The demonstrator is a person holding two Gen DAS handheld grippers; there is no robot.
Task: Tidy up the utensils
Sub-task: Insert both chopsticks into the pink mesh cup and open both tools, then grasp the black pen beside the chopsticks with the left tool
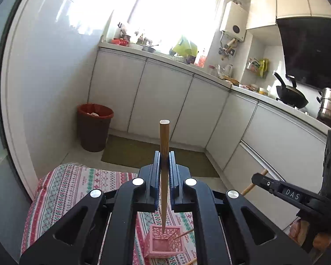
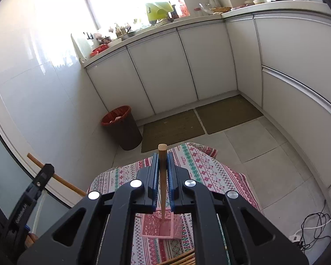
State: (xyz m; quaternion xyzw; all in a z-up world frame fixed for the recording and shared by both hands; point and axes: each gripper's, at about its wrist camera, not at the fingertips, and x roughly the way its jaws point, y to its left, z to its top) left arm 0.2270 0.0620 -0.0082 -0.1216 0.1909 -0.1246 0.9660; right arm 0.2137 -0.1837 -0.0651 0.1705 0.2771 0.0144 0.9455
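My left gripper (image 1: 164, 158) is shut on a wooden chopstick (image 1: 164, 141) held upright, its thin tip pointing down into a pink lattice holder box (image 1: 164, 241) on the patterned tablecloth (image 1: 77, 183). My right gripper (image 2: 162, 159) is shut on another wooden chopstick (image 2: 162, 156), its tip down over the same pink box (image 2: 157, 225). The right gripper also shows in the left wrist view (image 1: 275, 186), and the left gripper in the right wrist view (image 2: 36, 187). Another chopstick (image 1: 184, 234) pokes through the box's side.
A small table with the patterned cloth (image 2: 200, 172) stands in a kitchen. A dark bin with a red liner (image 2: 121, 128) is by the wall. White cabinets (image 2: 183, 66), floor mats (image 2: 174, 130) and cables (image 2: 315, 227) lie around. More chopsticks (image 2: 183, 259) lie at the near table edge.
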